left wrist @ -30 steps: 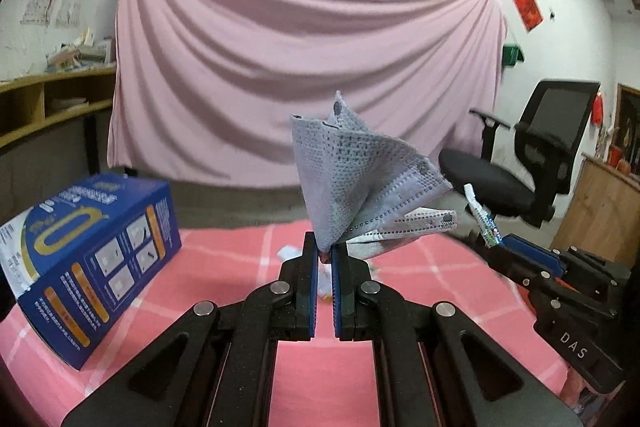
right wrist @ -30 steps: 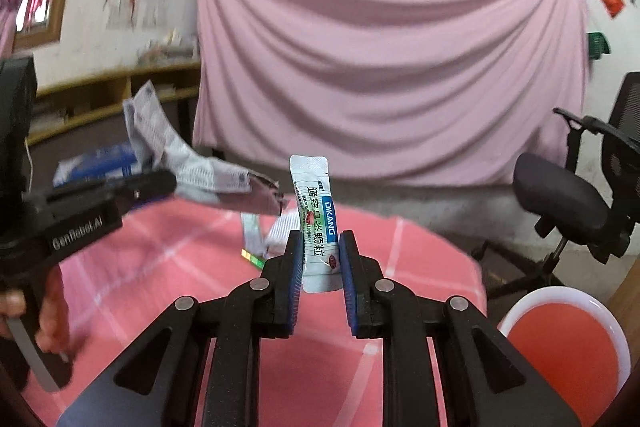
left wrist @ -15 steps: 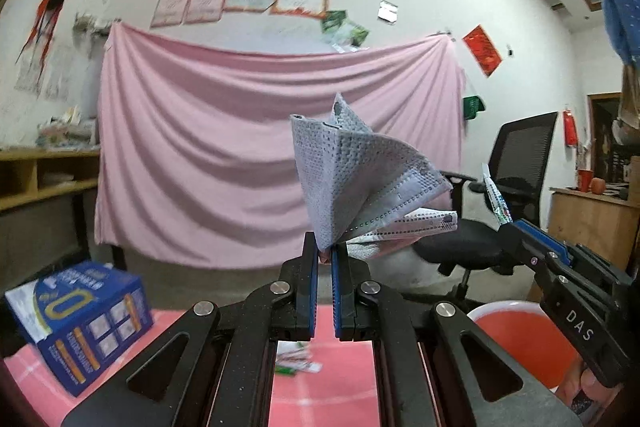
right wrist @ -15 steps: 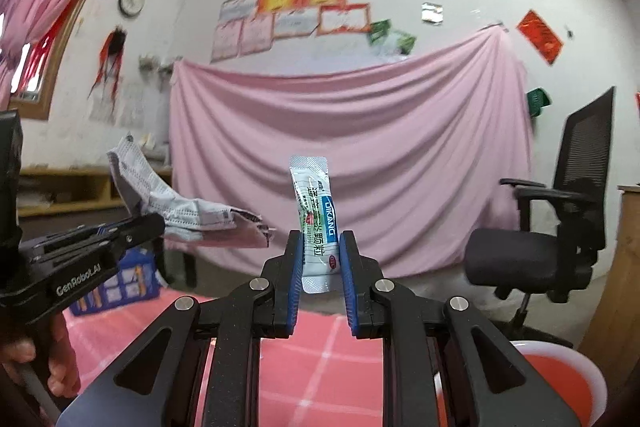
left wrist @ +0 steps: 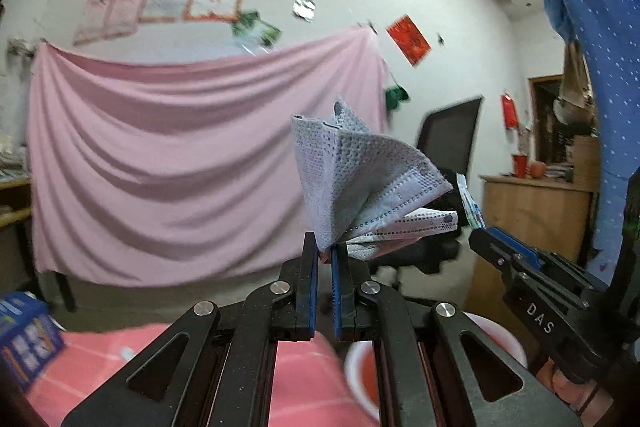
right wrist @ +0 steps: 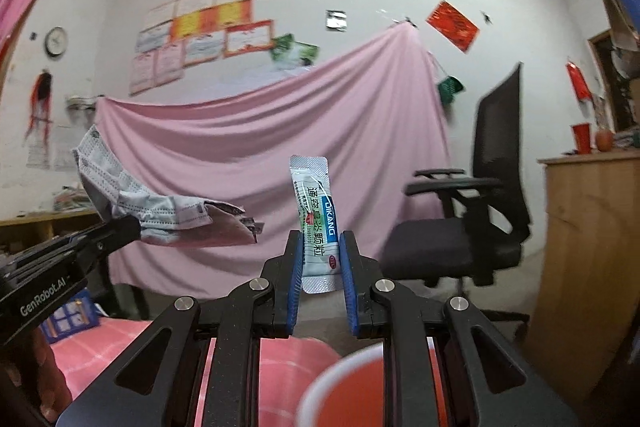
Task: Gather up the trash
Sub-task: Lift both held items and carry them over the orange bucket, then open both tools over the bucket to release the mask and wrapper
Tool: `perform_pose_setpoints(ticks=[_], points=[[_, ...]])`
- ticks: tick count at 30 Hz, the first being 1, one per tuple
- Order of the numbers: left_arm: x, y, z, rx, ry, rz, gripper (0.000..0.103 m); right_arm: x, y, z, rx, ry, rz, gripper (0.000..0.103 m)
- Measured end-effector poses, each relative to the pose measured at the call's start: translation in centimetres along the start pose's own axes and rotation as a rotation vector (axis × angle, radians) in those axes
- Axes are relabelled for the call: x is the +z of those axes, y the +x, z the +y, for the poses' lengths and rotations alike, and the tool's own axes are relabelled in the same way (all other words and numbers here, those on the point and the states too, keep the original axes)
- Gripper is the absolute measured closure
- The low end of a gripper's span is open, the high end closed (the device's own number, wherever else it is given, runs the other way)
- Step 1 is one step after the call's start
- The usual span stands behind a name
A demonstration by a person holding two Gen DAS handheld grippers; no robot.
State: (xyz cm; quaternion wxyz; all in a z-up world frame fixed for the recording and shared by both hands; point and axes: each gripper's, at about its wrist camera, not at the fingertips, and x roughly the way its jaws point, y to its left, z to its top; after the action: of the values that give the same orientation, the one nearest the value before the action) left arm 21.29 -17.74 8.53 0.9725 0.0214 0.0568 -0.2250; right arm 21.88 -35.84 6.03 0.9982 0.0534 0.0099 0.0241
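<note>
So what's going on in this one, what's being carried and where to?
A person holds a hand-held gripper in each hand. The left hand-held gripper is shut on a crumpled grey face mask; the right hand-held gripper pinches a small medicine sachet. Both pieces are held up in the air, past the pink tablecloth, with a red bin just below, probably where they will be dropped.

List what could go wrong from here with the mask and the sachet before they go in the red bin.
1. The left gripper pinches the face mask only by its bottom corner; most of it fans out loose above the jaws and could slip free.
2. The sachet stands tall above the right gripper, so it could tip or slide out.
3. The red bin lies low, partly hidden behind the jaws; a release now may miss it.
</note>
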Motion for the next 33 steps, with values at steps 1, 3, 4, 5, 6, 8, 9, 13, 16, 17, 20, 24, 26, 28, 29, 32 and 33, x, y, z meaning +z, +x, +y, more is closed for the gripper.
perform_pose_setpoints(ticks=[1, 3, 4, 5, 6, 8, 9, 13, 16, 17, 20, 24, 26, 28, 29, 32, 33], points=[[-0.2, 0.6, -0.7, -0.015, -0.005, 0.017, 0.099, 0.0, -0.1, -0.7, -0.011, 0.002, 0.011, 0.087], [-0.7, 1.9, -2.1, -0.043, -0.011, 0.048, 0.099, -0.2, -0.2, -2.4, -0.044, 0.007, 0.043, 0.087], [-0.9, 2.6, -2.9, -0.057, -0.012, 0.066, 0.099, -0.4, -0.1, -2.8, -0.052, 0.012, 0.063, 0.086], [-1.2, 3.2, -3.5, -0.069, -0.012, 0.085, 0.099, -0.6, -0.1, -3.5, -0.062, 0.021, 0.088, 0.086], [-1.4, 3.9, -4.1, -0.078, -0.011, 0.108, 0.099, -0.8, 0.1, -4.2, -0.074, 0.033, 0.118, 0.086], [-1.9, 5.1, -4.9, -0.092, -0.009, 0.152, 0.099, -1.3, 0.3, -5.2, -0.087, 0.051, 0.16, 0.086], [-2.2, 5.7, -5.4, -0.1, -0.01, 0.179, 0.099, -1.5, 0.5, -5.8, -0.092, 0.063, 0.183, 0.086], [-3.2, 8.2, -6.7, -0.132, -0.013, 0.291, 0.099, -2.5, 1.3, -7.3, -0.104, 0.113, 0.255, 0.086], [-3.8, 10.1, -7.2, -0.143, -0.022, 0.373, 0.099, -3.2, 1.9, -7.9, -0.108, 0.136, 0.306, 0.086], [-3.9, 10.5, -7.3, -0.146, -0.027, 0.394, 0.099, -3.4, 2.1, -8.1, -0.107, 0.143, 0.323, 0.085], [-4.3, 11.5, -7.4, -0.148, -0.043, 0.432, 0.099, -4.3, 2.6, -8.4, -0.116, 0.146, 0.379, 0.085], [-4.2, 12.6, -7.6, -0.148, -0.049, 0.475, 0.097, -4.7, 3.1, -8.8, -0.124, 0.157, 0.42, 0.085], [-4.8, 12.4, -7.1, -0.15, -0.058, 0.501, 0.088, -4.9, 3.2, -8.9, -0.132, 0.163, 0.434, 0.085], [-5.1, 12.2, -6.2, -0.152, -0.076, 0.518, 0.073, -5.0, 3.2, -9.1, -0.136, 0.169, 0.442, 0.084], [-5.0, 12.2, -6.1, -0.148, -0.086, 0.518, 0.066, -5.0, 3.3, -9.1, -0.137, 0.171, 0.445, 0.084], [-5.0, 11.7, -5.3, -0.136, -0.1, 0.511, 0.065, -4.9, 3.3, -9.2, -0.141, 0.173, 0.448, 0.079], [-4.9, 11.6, -5.2, -0.129, -0.1, 0.51, 0.065, -4.8, 3.3, -9.2, -0.142, 0.176, 0.445, 0.078]])
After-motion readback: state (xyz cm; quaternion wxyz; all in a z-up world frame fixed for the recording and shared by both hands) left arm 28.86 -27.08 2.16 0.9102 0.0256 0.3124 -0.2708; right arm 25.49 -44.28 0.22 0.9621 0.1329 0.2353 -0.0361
